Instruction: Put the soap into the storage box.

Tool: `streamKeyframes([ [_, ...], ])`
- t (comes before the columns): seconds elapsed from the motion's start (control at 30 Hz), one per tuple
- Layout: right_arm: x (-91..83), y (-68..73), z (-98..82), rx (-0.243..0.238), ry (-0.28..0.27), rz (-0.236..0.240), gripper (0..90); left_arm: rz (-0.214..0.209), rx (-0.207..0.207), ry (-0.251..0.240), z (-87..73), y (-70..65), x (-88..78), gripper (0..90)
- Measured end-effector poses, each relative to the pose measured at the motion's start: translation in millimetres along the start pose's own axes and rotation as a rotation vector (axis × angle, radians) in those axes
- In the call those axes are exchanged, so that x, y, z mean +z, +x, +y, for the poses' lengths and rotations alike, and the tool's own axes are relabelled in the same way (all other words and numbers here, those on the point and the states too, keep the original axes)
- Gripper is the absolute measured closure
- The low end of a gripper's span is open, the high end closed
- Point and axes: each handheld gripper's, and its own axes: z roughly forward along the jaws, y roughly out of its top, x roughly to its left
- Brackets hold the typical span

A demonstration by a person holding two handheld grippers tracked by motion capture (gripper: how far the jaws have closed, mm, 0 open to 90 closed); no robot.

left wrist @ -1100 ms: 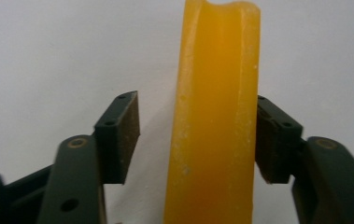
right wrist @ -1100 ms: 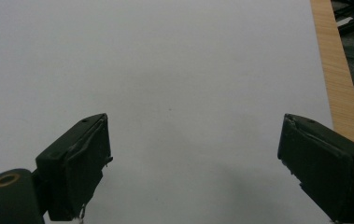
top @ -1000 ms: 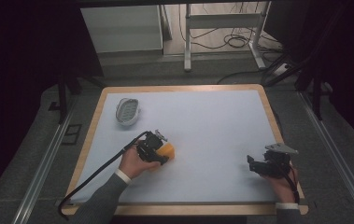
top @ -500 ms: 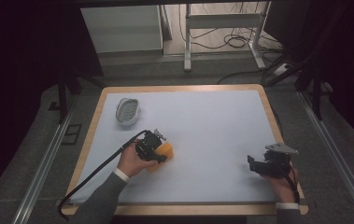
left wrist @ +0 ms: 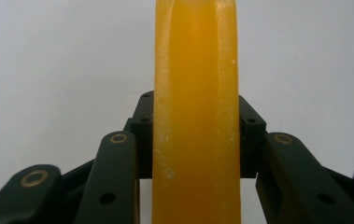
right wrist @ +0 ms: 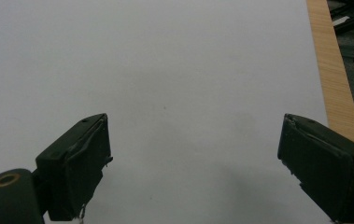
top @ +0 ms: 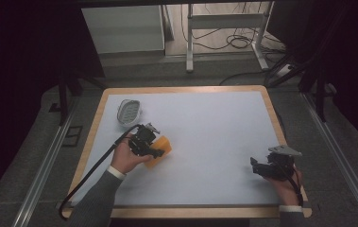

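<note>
**Orange bar clamped over white table**

The left gripper [top: 155,150] pinches an orange bar [left wrist: 195,112] above the wood-edged white table [top: 214,127]. The right gripper [right wrist: 193,168] rests with jaws apart. A soap dish [top: 129,111] sits far-left. Dark floor, cables behind.

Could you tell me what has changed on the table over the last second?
Very little: the left gripper stays shut on the orange block, having shifted only slightly toward the person. The right gripper stays open at the table's right; the grey dish has not moved.
</note>
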Motion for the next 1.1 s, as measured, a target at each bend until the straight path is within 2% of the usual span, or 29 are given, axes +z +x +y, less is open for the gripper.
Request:
streamKeyframes([
  [0.33,-0.2,-0.8,-0.1,0.001,-0.002,-0.005,9.6,0.013,-0.027,-0.051,9.6,17.3,-22.6,61.0],
  [0.63,0.5,0.1,-0.2,0.002,0.0,-0.006,9.6,0.033,-0.04,-0.06,13.4,29.6,-32.5,60.9],
  [0.77,0.6,-0.6,-0.4,0.002,0.0,-0.008,9.6,0.051,-0.045,-0.066,18.5,35.4,-37.8,61.0],
  [1.1,1.2,-0.5,-0.7,0.001,0.003,-0.01,9.6,0.065,-0.063,-0.075,28.3,46.0,-44.3,61.0],
])
